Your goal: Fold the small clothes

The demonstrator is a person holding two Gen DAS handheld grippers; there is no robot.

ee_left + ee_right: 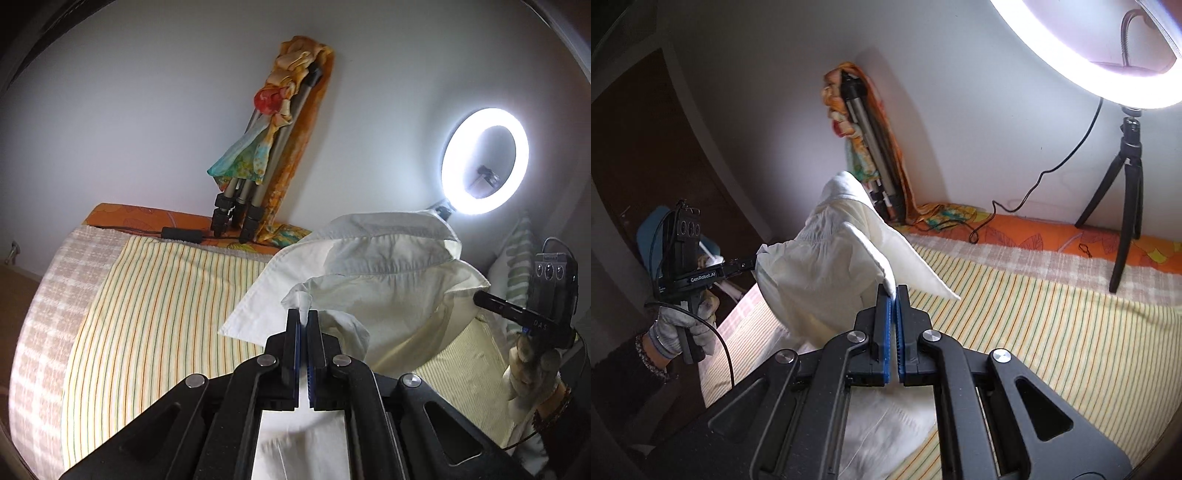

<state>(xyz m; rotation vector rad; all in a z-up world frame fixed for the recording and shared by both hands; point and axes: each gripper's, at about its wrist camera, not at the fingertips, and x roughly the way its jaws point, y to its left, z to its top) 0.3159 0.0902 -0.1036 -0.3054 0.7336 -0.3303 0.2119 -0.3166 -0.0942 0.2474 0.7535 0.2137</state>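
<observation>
A small white garment [388, 273] hangs lifted above the striped bed sheet [155, 302], stretched between both grippers. My left gripper [303, 314] is shut on a bunched corner of it. In the left wrist view the right gripper [480, 297] reaches in from the right edge and pinches the far side. In the right wrist view my right gripper [895, 291] is shut on an edge of the white garment [827, 266]. There the left gripper [755, 261], held by a gloved hand [683, 325], grips the cloth's left corner.
A folded tripod [255, 166] wrapped in colourful cloth leans on the wall. A lit ring light [485, 160] on a small black tripod [1126, 206] stands on the orange bedspread [1034, 232], its cable trailing across. A dark door [639, 158] is to the left.
</observation>
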